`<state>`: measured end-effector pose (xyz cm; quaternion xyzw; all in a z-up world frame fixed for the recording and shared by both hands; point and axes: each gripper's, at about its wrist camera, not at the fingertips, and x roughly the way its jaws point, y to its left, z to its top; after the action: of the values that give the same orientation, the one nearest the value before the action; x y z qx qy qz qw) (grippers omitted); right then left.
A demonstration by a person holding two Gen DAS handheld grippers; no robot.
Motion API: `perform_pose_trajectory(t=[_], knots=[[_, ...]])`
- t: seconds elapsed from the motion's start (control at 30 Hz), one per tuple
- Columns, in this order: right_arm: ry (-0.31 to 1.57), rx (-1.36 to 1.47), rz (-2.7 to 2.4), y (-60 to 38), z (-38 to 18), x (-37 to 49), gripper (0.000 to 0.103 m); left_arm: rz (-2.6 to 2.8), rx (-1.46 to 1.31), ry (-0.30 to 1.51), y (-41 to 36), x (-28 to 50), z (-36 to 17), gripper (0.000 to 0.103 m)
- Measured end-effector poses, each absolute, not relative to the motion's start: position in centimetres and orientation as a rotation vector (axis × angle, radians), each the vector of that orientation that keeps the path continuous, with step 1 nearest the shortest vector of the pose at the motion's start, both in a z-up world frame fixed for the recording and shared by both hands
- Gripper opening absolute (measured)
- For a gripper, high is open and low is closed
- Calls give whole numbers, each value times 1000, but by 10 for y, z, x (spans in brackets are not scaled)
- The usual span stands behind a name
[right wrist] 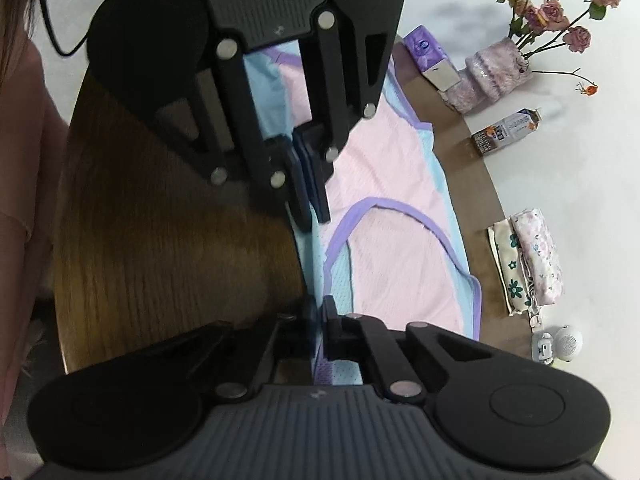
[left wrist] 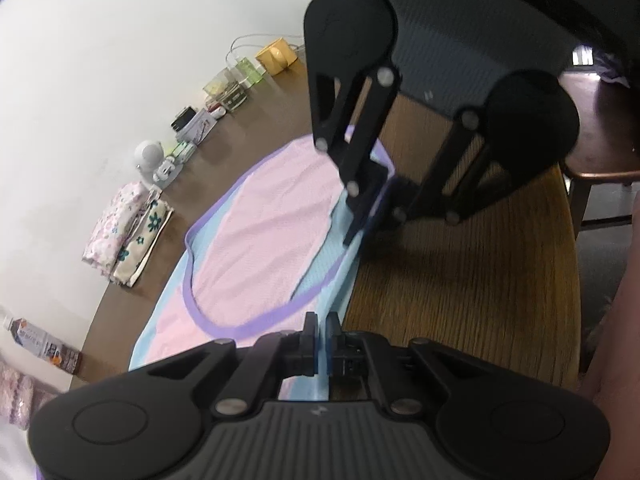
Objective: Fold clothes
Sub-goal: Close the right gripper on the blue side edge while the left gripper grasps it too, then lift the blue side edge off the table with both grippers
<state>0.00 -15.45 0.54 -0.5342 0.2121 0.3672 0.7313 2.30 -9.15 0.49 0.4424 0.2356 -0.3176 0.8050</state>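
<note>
1. We hold a pink and light-blue garment (left wrist: 264,236) with purple trim spread flat on a wooden table (left wrist: 460,292). Its near long edge runs along the bare wood in front of us.

2. Our left gripper (left wrist: 320,344) has its jaws drawn nearly together on the blue edge of the garment, the cloth passing between the pads. In the right wrist view the same tool shows from above, closed on that edge.

3. Our right gripper (right wrist: 318,320) pinches the same near edge further along, its jaws likewise all but shut with blue mesh fabric between them.

4. We judge the step in hand to be a fold of the near edge, both tools gripping one side. Whether the edge is being lifted or laid down, the frames do not settle.

5. If a fold across follows, it calls for both tools to travel level and together, so the trim lands square on the far side without dragging the lower layer.

6. Folded floral cloths (left wrist: 128,236) lie by the wall, well apart from the garment.
</note>
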Motion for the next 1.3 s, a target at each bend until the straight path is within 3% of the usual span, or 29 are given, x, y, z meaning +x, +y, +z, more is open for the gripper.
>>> perform_pose_trajectory(t=[0.53, 1.1, 1.3], knots=[[469, -1162, 777, -160, -1, -3, 2, -437, 1016, 631, -9, 8, 0, 2], [465, -1164, 762, -158, -4, -6, 2, -407, 1001, 634, 7, 0, -1, 2], [466, -1158, 758, -159, -4, -7, 2, -405, 1005, 623, 10, -1, -1, 7]])
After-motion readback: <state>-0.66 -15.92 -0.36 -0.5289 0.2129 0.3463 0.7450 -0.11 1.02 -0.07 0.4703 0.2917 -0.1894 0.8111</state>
